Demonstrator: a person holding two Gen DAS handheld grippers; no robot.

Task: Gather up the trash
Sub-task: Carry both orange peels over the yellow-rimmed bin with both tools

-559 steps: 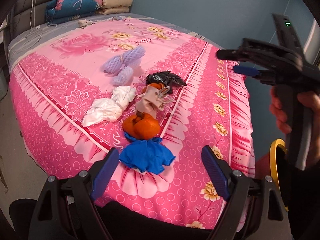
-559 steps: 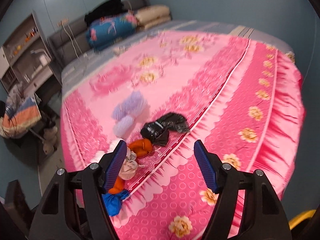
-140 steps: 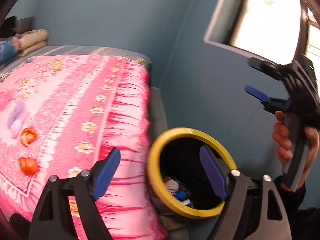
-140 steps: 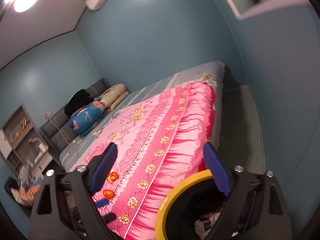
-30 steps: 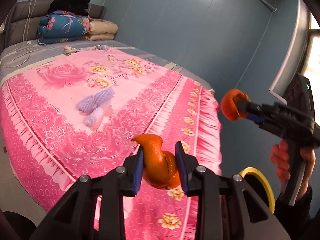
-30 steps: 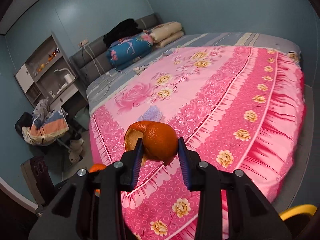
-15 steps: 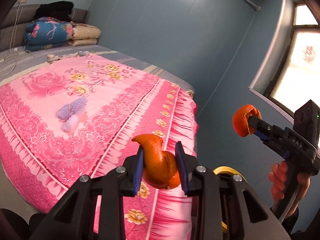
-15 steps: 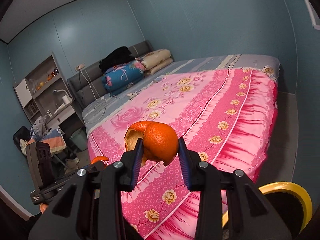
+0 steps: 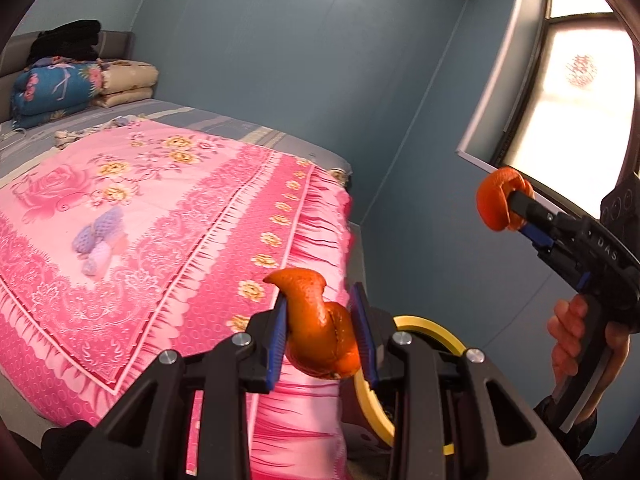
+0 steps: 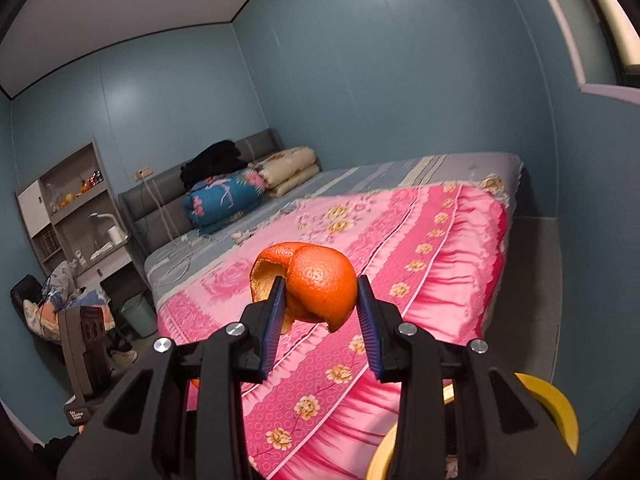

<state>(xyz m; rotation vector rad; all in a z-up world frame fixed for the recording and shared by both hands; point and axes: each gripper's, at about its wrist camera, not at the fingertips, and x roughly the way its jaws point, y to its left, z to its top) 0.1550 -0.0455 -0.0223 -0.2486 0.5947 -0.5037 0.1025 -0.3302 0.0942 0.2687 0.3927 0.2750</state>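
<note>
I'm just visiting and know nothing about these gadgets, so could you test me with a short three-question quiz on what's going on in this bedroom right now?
1. True or false: both the left gripper and the right gripper have their jaws shut on a piece of orange peel.
2. Multiple choice: what trash lies on the pink bedspread? A) a blue glove B) purple foam netting C) a black bag
3. Fill in: the bin with the yellow rim stands on the floor beside the ____ of the bed.

Key: 1 true, the left peel and right peel are each clamped; 2 B; 3 foot.
</note>
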